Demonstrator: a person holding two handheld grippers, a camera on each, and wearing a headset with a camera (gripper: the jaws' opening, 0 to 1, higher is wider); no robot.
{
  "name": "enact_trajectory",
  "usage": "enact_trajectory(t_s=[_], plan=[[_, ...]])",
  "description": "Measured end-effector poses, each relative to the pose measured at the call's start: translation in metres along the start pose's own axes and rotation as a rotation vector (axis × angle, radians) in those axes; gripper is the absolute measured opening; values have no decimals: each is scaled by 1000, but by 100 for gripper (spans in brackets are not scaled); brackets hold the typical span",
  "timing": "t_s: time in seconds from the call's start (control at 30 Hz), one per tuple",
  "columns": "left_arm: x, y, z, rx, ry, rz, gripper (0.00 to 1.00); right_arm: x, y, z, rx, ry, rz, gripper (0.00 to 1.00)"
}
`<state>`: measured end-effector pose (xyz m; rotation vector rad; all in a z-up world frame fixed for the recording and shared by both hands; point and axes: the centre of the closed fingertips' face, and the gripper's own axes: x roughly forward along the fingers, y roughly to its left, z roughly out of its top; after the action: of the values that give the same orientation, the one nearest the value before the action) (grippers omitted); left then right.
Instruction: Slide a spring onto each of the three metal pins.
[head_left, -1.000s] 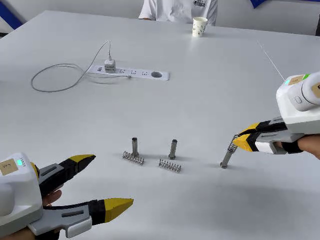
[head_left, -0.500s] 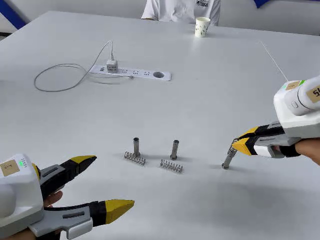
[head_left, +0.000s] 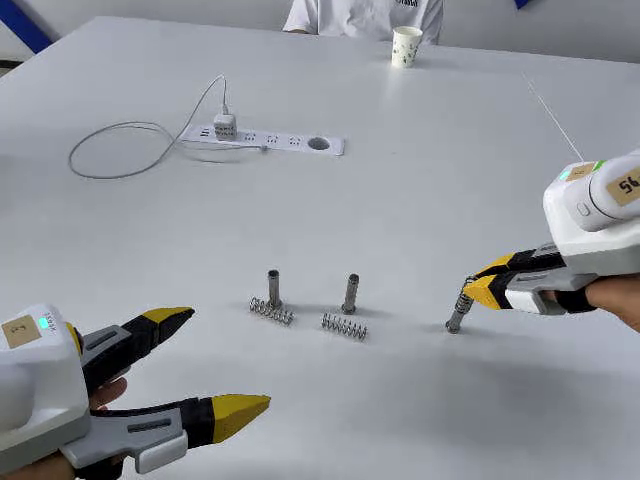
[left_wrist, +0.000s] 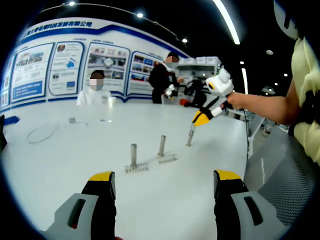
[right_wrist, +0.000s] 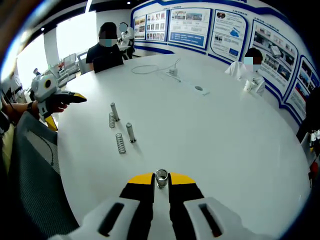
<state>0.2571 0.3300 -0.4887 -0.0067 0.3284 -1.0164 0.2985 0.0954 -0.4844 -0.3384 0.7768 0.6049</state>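
Observation:
Three metal pins are on the white table (head_left: 420, 190). The left pin (head_left: 273, 288) and middle pin (head_left: 350, 294) stand upright, each with a loose spring lying in front: one spring (head_left: 271, 312) and another (head_left: 344, 326). The right pin (head_left: 457, 318) leans. My right gripper (head_left: 478, 285) is shut on a third spring (right_wrist: 161, 178) at that pin's top end. In the right gripper view the spring sits between the yellow fingertips (right_wrist: 142, 180). My left gripper (head_left: 215, 365) hovers open at the near left, well short of the pins (left_wrist: 133, 154).
A white power strip (head_left: 265, 143) with a charger and looped cable (head_left: 110, 150) lies at the far left. A paper cup (head_left: 405, 46) stands near the far edge, where a person (head_left: 365, 18) sits. More people stand behind, seen in the left gripper view (left_wrist: 167, 80).
The head view has shifted slightly. My right gripper stays with the spring at the top of the leaning pin. The left gripper has not moved.

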Motion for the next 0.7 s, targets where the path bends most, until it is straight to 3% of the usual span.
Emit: enact_trajectory(t_s=[0.7], plan=[[1,1,-2,-6,-1,-1,82,9,1,-8,16,12,2,12]])
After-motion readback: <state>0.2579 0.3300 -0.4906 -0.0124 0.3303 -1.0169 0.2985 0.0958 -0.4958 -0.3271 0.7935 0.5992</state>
